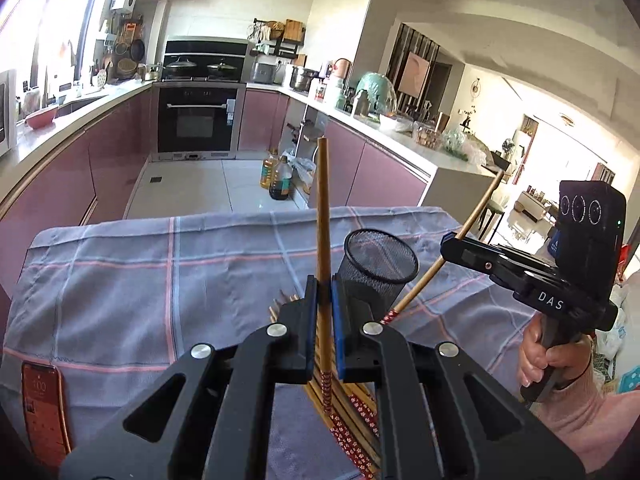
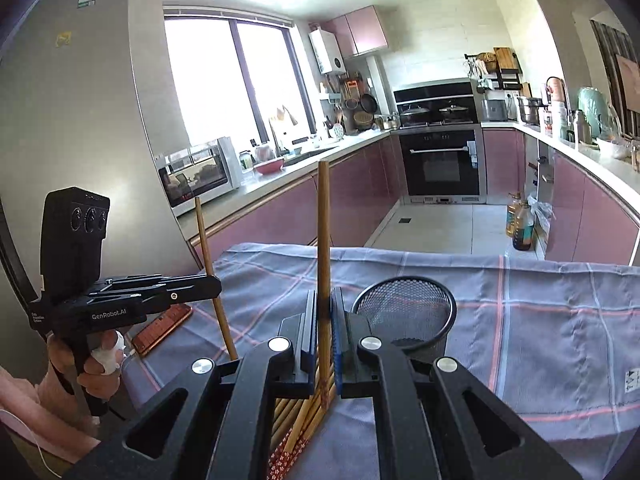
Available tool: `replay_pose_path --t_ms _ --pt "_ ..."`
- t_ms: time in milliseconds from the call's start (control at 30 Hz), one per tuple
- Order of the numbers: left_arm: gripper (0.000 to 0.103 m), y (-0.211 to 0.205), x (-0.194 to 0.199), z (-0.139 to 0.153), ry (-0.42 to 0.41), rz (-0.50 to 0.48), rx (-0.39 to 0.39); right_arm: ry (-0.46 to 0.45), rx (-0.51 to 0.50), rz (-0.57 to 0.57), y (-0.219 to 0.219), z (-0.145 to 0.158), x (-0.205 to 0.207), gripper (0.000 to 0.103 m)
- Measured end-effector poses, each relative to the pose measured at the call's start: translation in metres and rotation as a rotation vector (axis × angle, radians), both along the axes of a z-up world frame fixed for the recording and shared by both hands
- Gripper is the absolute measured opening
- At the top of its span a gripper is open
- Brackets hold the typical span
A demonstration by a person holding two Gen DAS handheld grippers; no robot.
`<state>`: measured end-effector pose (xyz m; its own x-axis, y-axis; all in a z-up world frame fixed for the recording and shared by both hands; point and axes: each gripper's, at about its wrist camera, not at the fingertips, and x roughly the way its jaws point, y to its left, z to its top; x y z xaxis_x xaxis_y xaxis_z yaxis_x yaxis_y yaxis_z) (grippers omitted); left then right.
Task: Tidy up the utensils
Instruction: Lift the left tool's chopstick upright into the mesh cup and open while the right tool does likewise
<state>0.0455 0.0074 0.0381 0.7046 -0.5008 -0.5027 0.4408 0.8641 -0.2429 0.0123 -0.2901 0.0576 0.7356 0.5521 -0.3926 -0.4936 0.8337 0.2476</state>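
Both hands are up over the desk (image 1: 120,264), which is draped in a grey-blue checked cloth, and each pair of tongs has one chopstick pinched between its blue pads. The left tongs (image 1: 323,292) are closed on a bamboo chopstick (image 1: 322,216) that stands nearly upright, gripped low on the shaft just above its red patterned end. The right tongs (image 2: 324,312) hold their own chopstick (image 2: 324,240) the same way; from the left camera it leans across, with its red end down near the mesh pen cup (image 1: 378,268).

The cup stands upright on the cloth, just beyond both sets of tongs, and looks empty from what I can see of its mouth. The rest of the chopsticks (image 1: 344,412) lie in a loose fan on the cloth below the tongs, red ends toward me. A phone (image 1: 42,404) rests at the desk's left edge, well clear.

These sticks look light, stiff and smooth, so I would expect no trouble with weight but some with twisting: a thin round shaft held at one narrow point can pivot between flat pads. Holding low leaves a long lever above, so a knock against the cup's rim could swing it. A grip nearer the middle would steady it. The cup itself looks light and may tip or skid on the cloth if a stick is pushed in at a slant.
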Motion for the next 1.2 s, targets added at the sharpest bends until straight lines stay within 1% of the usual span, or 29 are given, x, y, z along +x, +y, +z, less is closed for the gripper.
replay_pose_path --t_ms 133,333,500,600,700,800,967,1000,1100,1200 --pt "0.008 -0.003 0.001 0.029 -0.065 0.000 -0.028 -0.053 0.015 0.002 -0.007 0.023 0.007 0.005" --pt "0.008 -0.012 0.015 0.070 -0.110 -0.029 -0.099 -0.108 0.006 -0.016 -0.019 0.050 0.021 0.005" --pt "0.007 -0.030 0.029 0.092 -0.146 -0.061 -0.133 -0.150 -0.004 -0.043 -0.028 0.064 0.028 0.005" --pt "0.008 -0.046 0.035 0.098 -0.156 -0.083 -0.129 -0.152 -0.008 -0.055 -0.032 0.066 0.036 0.005" --pt "0.007 -0.070 0.047 0.087 -0.138 -0.098 -0.080 -0.111 -0.026 -0.060 -0.033 0.055 0.049 0.005" --pt "0.007 -0.086 0.052 0.070 -0.084 -0.124 -0.033 -0.059 -0.047 -0.053 -0.030 0.041 0.059 0.005" --pt "0.008 -0.105 0.069 0.029 0.000 -0.158 0.043 0.066 -0.082 -0.037 -0.024 0.011 0.076 0.005" --pt "0.008 -0.109 0.071 0.025 0.015 -0.162 0.058 0.096 -0.089 -0.031 -0.023 0.005 0.081 0.005" --pt "0.008 -0.117 0.081 0.005 0.040 -0.164 0.084 0.158 -0.098 -0.028 -0.019 -0.006 0.094 0.005" --pt "0.008 -0.117 0.090 -0.004 0.050 -0.157 0.089 0.185 -0.097 -0.044 -0.019 -0.009 0.106 0.006"
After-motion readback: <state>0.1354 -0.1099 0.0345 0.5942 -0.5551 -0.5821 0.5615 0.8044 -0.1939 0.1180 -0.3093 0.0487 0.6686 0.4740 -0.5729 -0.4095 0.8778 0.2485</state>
